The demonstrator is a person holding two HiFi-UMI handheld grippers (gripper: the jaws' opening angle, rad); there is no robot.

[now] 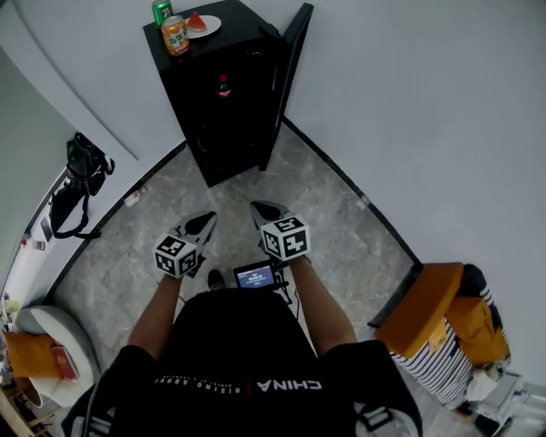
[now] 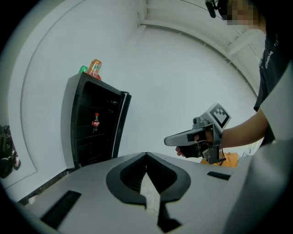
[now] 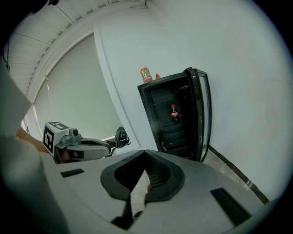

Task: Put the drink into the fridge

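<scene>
Bottle (image 3: 174, 113): upright on a shelf inside the fridge (image 1: 230, 119), roughly mid-height. Dark contents, red label and red cap. It is well apart from both grippers, ahead of them across the floor (image 1: 341, 239).

Left gripper (image 1: 203, 224): jaws pressed together at the tips, nothing between them. It is aimed toward the fridge, with the bottle up and to the left of the jaw line in the left gripper view.

Right gripper (image 1: 266, 212): jaws pressed together, nothing pinched. In the right gripper view the bottle sits above the tips and slightly to the right.

The grippers are held side by side in front of the person, near each other but not touching.

Materials and shapes:
- Fridge: tall, narrow black box with a dark interior and horizontal shelves.
- Door (image 1: 290, 68): swung open on the right, black frame, panel looks glassy.
- On top of the fridge: an orange can (image 1: 175, 35) and a green can (image 1: 161, 11), both cylindrical, and a round white plate (image 1: 212, 31) with a red wedge on it.
- Floor: grey mottled stone-look tiles with a dark skirting line at the base of the plain pale wall (image 1: 426, 102).
- Gripper bodies: matt grey plastic, with ribbed dark inner faces on the jaws.
</scene>
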